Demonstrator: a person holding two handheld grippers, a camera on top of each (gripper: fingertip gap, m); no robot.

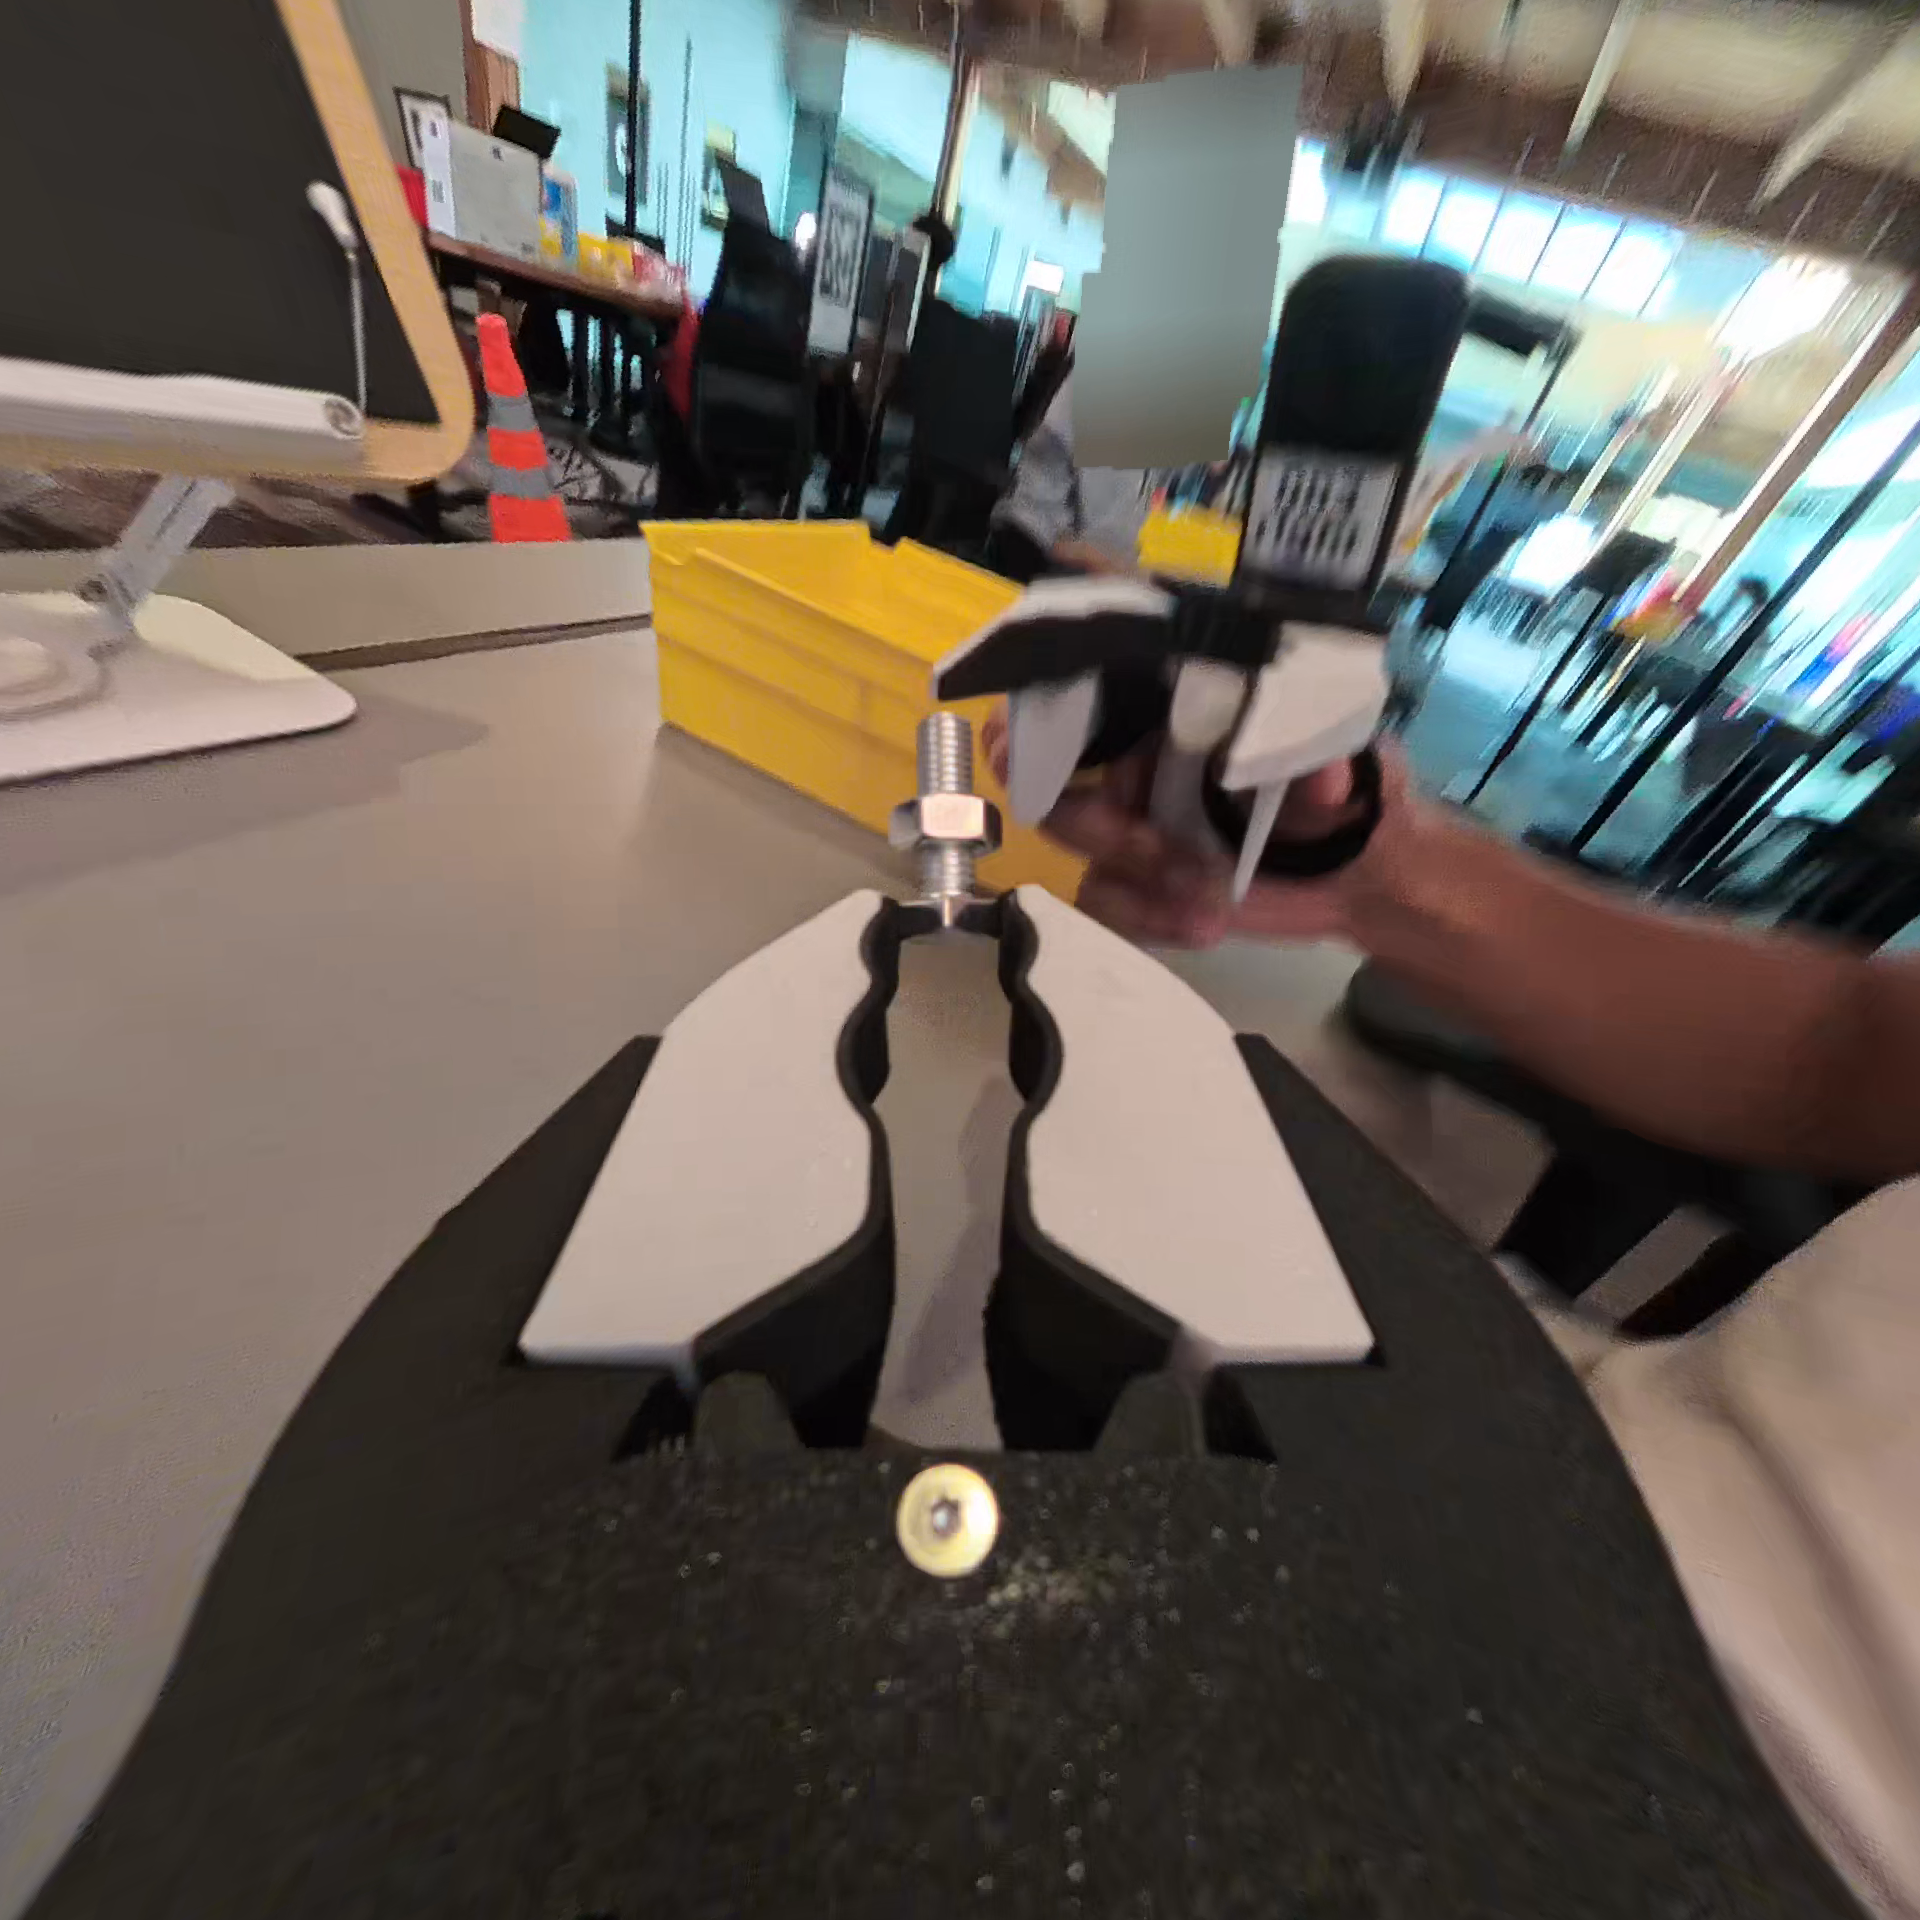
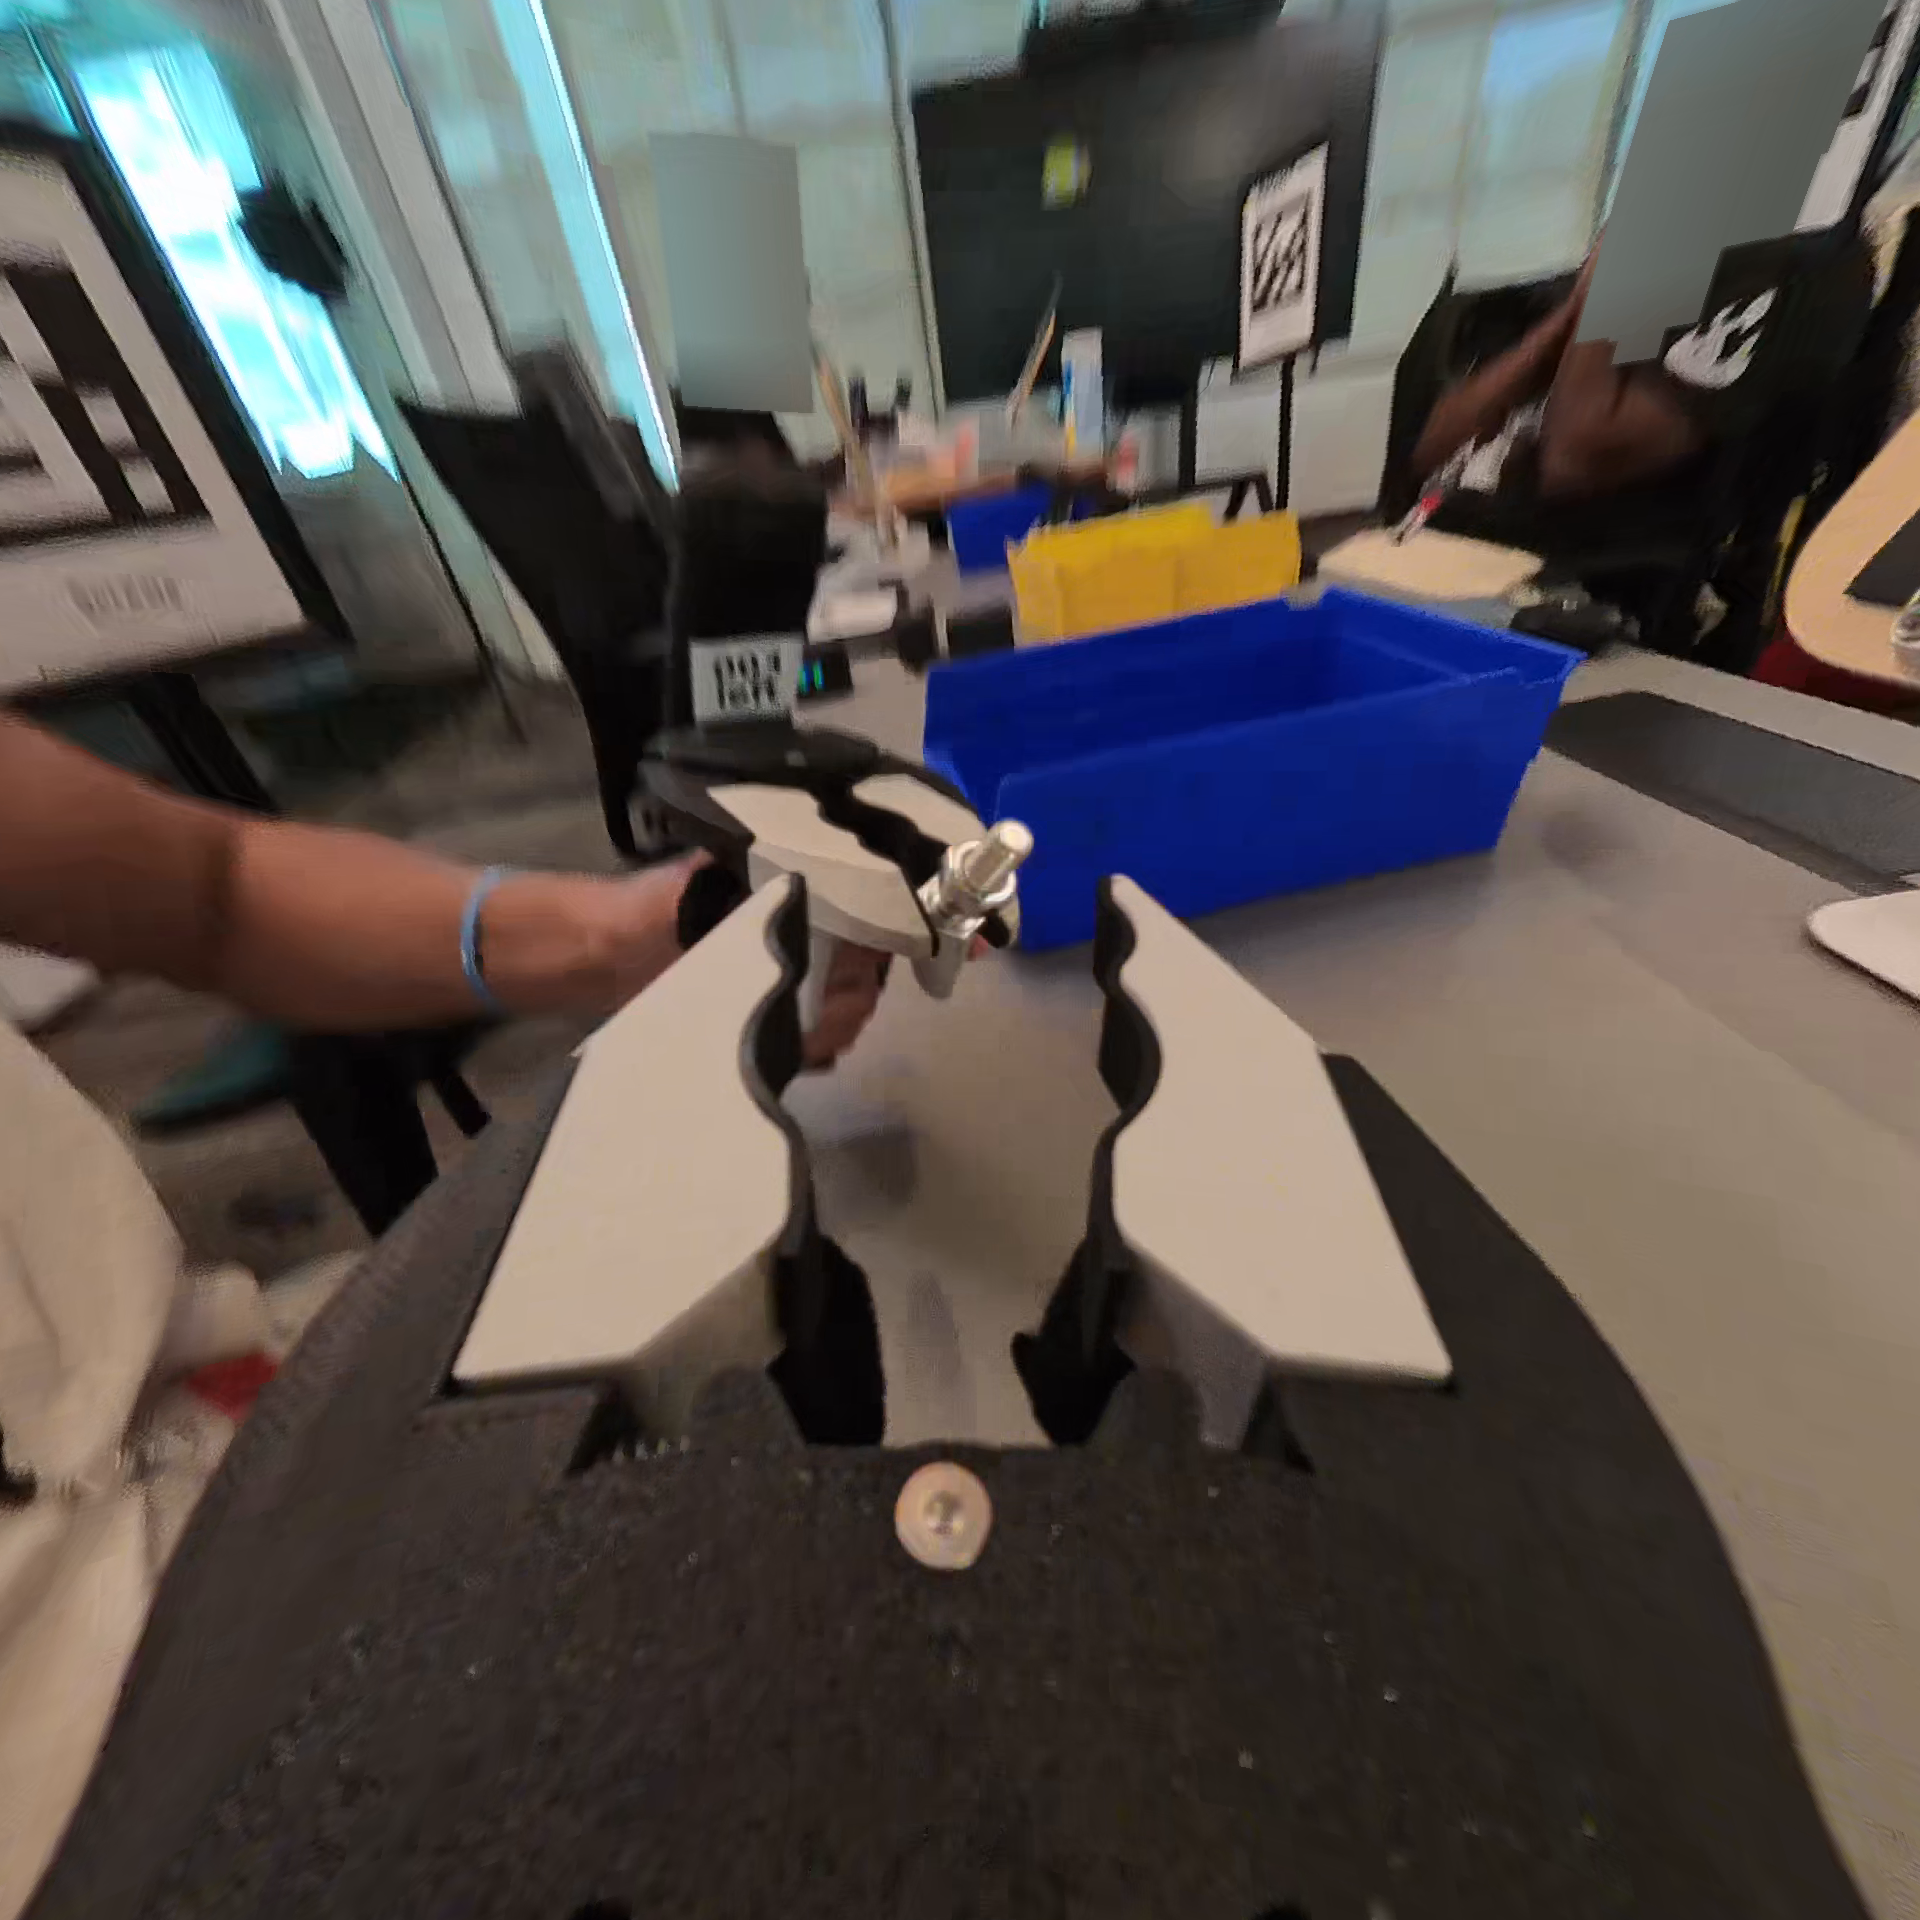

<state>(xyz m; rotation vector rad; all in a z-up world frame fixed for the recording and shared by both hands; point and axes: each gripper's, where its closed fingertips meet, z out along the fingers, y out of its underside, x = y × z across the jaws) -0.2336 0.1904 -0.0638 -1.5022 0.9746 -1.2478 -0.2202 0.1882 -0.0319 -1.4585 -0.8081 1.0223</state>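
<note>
My left gripper (image 1: 948,920) is shut on the head of a silver bolt (image 1: 943,821). The bolt stands upright above the fingertips, with a hex nut (image 1: 948,821) threaded partway down its shaft. The same bolt (image 2: 971,883) and left gripper (image 2: 940,914) show in the right wrist view, held above the grey table (image 2: 1455,1039). My right gripper (image 2: 951,914) is open and empty, its fingers wide apart, just short of the bolt. In the left wrist view the right gripper (image 1: 1143,727) hovers to the right of the bolt's top, tilted down, held by a hand.
A yellow bin (image 1: 810,655) stands on the table behind the bolt. A blue bin (image 2: 1247,748) stands beyond the grippers in the right wrist view. A tablet on a white stand (image 1: 156,520) is at the left. People and desks are in the background. Left and right tips are no more than a few centimetres apart.
</note>
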